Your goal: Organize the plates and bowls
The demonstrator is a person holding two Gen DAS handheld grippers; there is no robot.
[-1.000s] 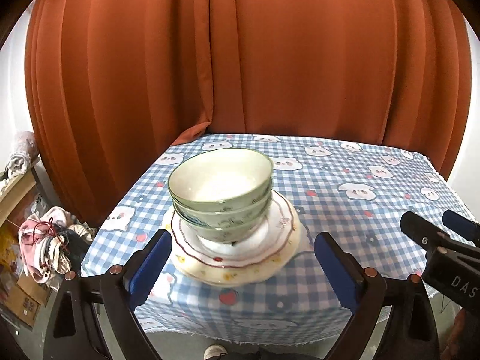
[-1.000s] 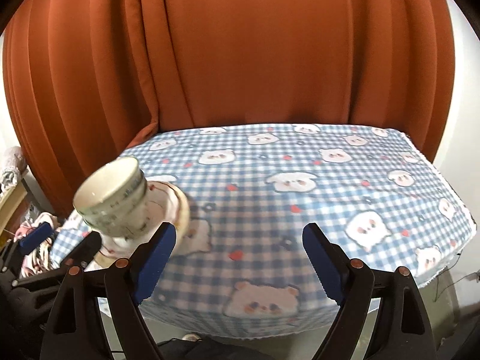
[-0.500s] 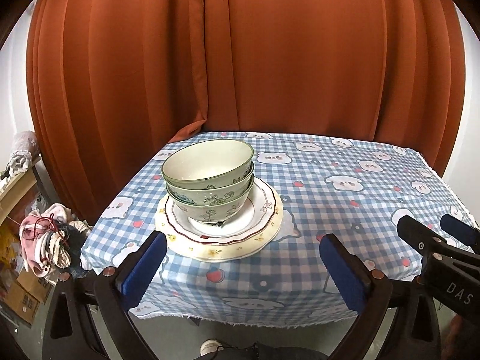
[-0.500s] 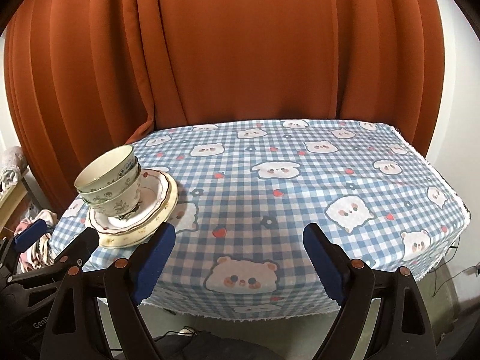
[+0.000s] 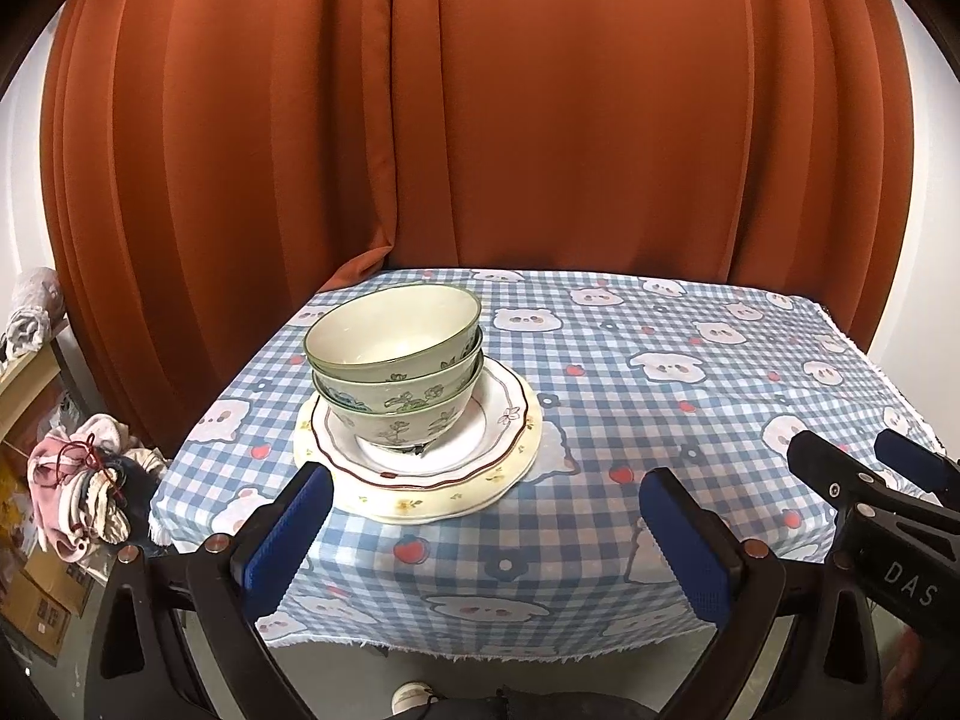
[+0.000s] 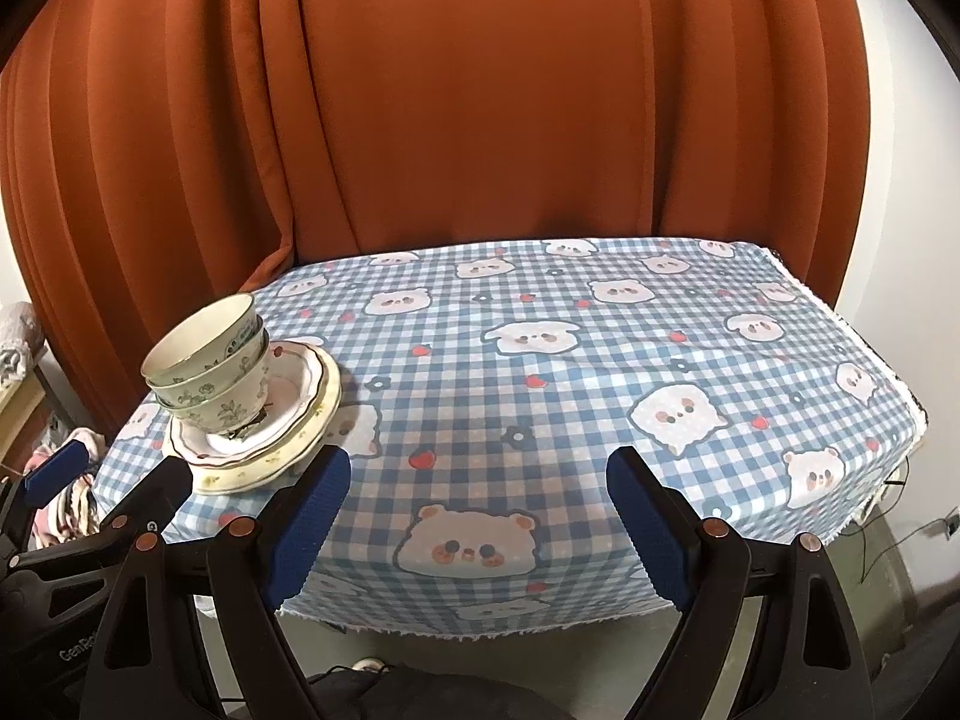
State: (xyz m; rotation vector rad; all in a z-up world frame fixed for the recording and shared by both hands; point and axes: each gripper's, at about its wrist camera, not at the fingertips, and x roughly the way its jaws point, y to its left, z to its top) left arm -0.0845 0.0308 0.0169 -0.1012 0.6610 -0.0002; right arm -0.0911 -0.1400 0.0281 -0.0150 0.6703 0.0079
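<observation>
Three green floral bowls [image 5: 396, 360] are nested in a stack on stacked plates [image 5: 510, 456] at the table's near left corner. The stack of bowls [image 6: 210, 372] and the plates [image 6: 300, 420] also show at the left in the right wrist view. My left gripper [image 5: 480, 534] is open and empty, in front of the table edge, short of the plates. My right gripper [image 6: 480, 510] is open and empty, before the table's front edge, to the right of the stack. The right gripper also shows at the right of the left wrist view [image 5: 864, 480].
The table wears a blue checked cloth with bears [image 6: 600, 360]. An orange curtain [image 5: 480, 120] hangs behind it. A pile of clothes [image 5: 78, 498] and cardboard boxes [image 5: 36, 606] lie on the floor at the left.
Both grippers have pulled back from the table, open and empty. The stack of bowls and plates now looks farther off and has not moved.
</observation>
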